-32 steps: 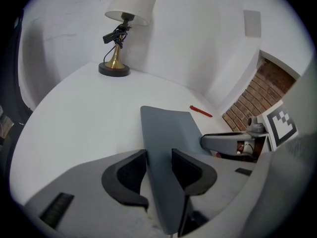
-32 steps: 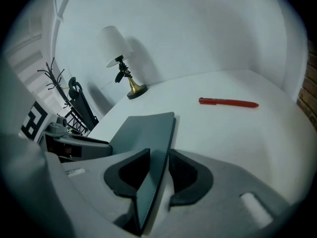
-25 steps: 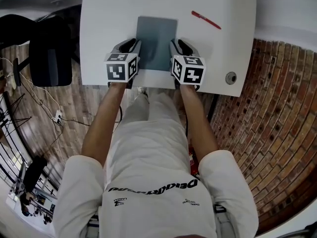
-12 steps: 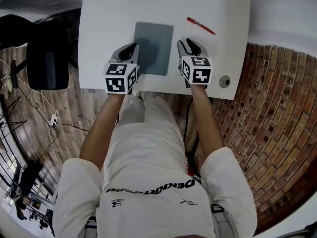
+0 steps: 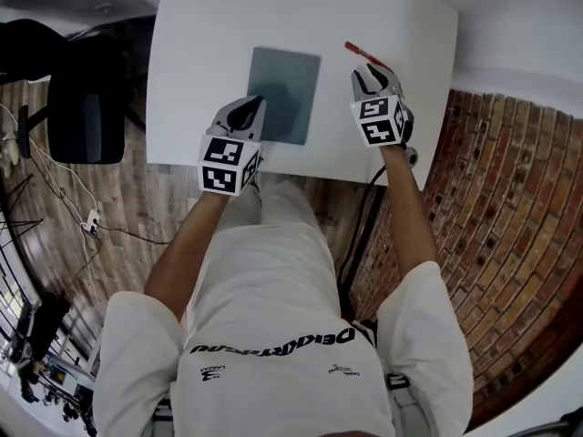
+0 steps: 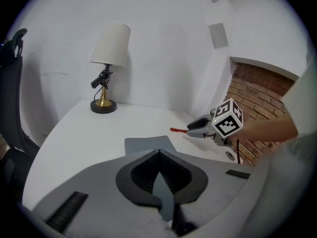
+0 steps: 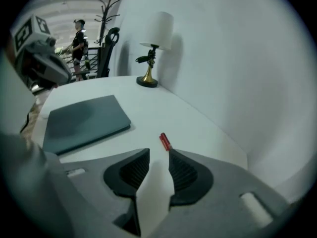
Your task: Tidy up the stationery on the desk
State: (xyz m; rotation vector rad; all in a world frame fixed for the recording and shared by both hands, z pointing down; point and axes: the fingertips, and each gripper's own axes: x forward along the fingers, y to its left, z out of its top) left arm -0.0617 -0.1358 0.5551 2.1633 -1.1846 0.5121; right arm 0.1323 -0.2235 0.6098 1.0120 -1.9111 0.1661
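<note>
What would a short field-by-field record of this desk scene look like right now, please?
surface: white desk
items: thin grey-blue notebook at the centre; slim red pen towards the far right; white-shaded table lamp with a brass base at the far edge
left hand-held gripper: shut on the notebook's near corner
right hand-held gripper: open, only bare desk between the jaws, tips beside the pen's near end
tidying status: notebook gripped; pen not yet picked up
</note>
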